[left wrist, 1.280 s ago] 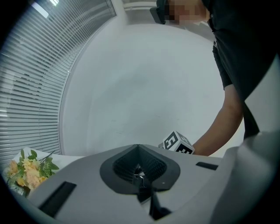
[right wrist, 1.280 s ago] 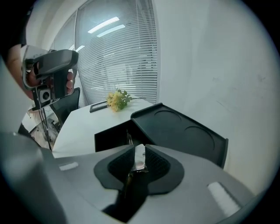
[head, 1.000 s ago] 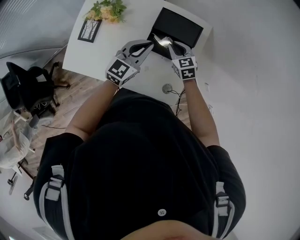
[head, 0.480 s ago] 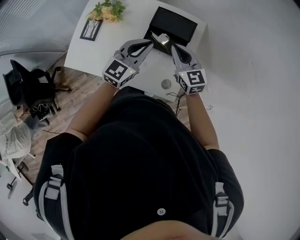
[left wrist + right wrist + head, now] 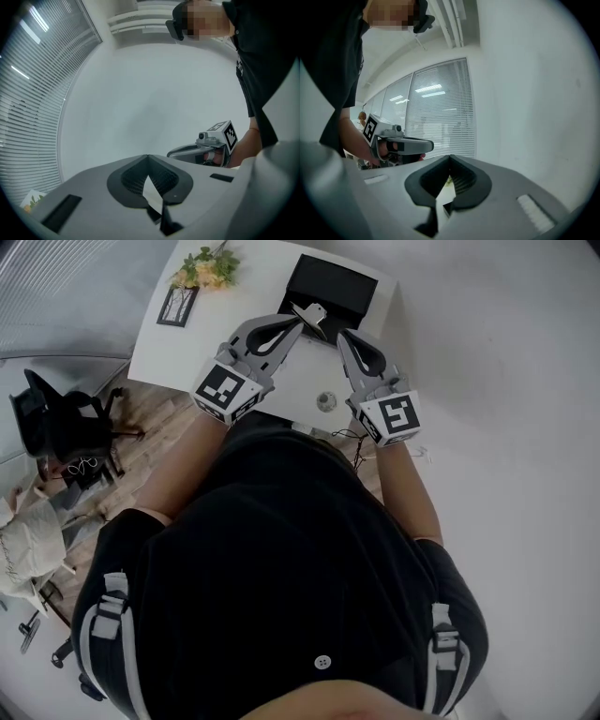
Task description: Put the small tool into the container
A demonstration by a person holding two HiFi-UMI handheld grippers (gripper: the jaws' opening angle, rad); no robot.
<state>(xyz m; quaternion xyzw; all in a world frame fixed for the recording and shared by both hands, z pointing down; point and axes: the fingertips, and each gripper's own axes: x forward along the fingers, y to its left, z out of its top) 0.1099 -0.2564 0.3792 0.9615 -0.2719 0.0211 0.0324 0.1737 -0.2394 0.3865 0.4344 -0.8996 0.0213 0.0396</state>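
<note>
We see the left gripper (image 5: 302, 321) closed on the small tool (image 5: 312, 310), a pale grey piece sticking out past its tips; in the left gripper view the jaws meet at the tips. The small tool is at the near rim of the black container (image 5: 337, 282), which sits at the far right corner of the table (image 5: 244, 306); we cannot tell whether tool and rim touch. The right gripper (image 5: 341, 334) is just beside it on the near side, its jaws drawn together on nothing, clear of the tool. Yellow flowers (image 5: 206, 266) and a small framed picture (image 5: 176, 306) stand at the far left corner. A round fitting (image 5: 325, 402) sits at the table's near edge.
</note>
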